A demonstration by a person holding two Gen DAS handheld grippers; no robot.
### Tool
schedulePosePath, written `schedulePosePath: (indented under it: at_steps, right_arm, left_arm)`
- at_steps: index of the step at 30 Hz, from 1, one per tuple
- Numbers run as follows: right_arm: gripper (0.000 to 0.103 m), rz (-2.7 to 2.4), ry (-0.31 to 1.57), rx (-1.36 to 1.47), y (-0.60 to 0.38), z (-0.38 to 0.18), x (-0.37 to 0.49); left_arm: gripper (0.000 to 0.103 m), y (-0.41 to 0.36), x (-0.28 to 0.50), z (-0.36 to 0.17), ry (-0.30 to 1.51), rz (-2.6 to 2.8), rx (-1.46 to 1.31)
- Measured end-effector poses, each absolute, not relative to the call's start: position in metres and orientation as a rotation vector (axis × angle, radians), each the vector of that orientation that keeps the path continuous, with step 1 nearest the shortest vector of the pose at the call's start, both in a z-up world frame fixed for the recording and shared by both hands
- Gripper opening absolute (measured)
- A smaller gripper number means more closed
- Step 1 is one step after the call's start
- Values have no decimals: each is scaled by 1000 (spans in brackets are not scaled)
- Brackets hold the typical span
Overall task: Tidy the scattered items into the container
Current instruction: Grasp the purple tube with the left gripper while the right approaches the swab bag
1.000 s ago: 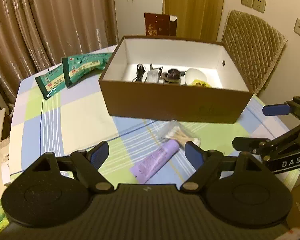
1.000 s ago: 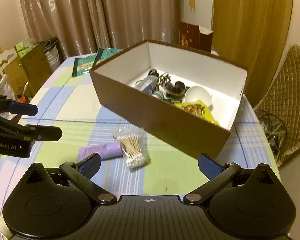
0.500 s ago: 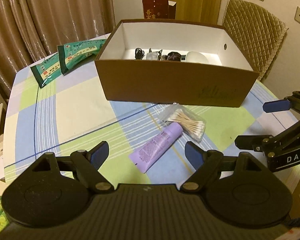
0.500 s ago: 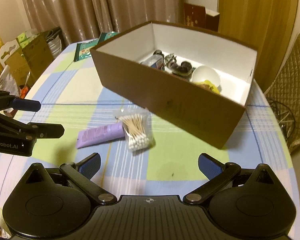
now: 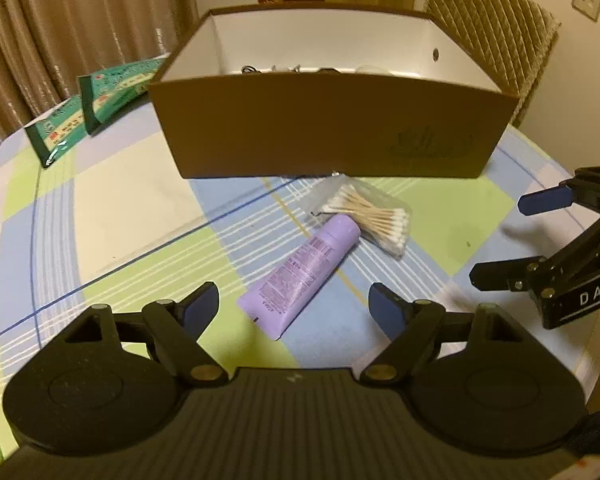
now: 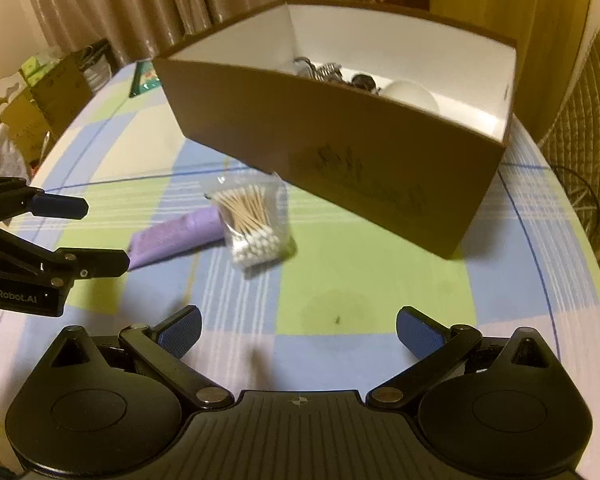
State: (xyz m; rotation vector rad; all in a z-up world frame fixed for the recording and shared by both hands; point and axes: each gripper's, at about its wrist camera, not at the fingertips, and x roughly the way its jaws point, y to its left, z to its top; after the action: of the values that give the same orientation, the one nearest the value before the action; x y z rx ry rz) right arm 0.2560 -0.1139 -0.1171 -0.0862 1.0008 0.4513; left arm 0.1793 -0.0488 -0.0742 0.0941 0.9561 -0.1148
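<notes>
— Cardboard box (image 5: 332,124) sits toward the far side of the tabletop (image 5: 112,204), open at the top, white inside. Can you make out what's in it?

— Only partly from where I stand: a white bowl (image 6: 410,94), some dark bits and what may be a cable; the near wall hides most of it.

— And the loose things?

— Purple tube (image 5: 300,276) lies flat on the checked cloth in front of the box, cap end touching a clear bag of cotton swabs (image 5: 366,216) that sits just beside the box's near wall. Two green packets (image 5: 100,108) lie well off to the left of the box.

— The grippers?

— Left hand-held gripper (image 5: 294,310) hangs over the flat end of the tube, jaws spread wide, nothing pinched between its blue pads (image 5: 198,306). Right hand-held gripper (image 6: 298,330) is spread wide too, over bare cloth, with the swabs ahead of it. Neither touches anything
</notes>
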Motion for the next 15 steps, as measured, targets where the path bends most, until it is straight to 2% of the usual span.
schedulePosePath:
  at_steps: [15]
  right_arm:
    - [101, 378, 1066, -62, -130, -137, 269]
  left_arm:
    - [66, -51, 219, -112, 1000, -252, 183]
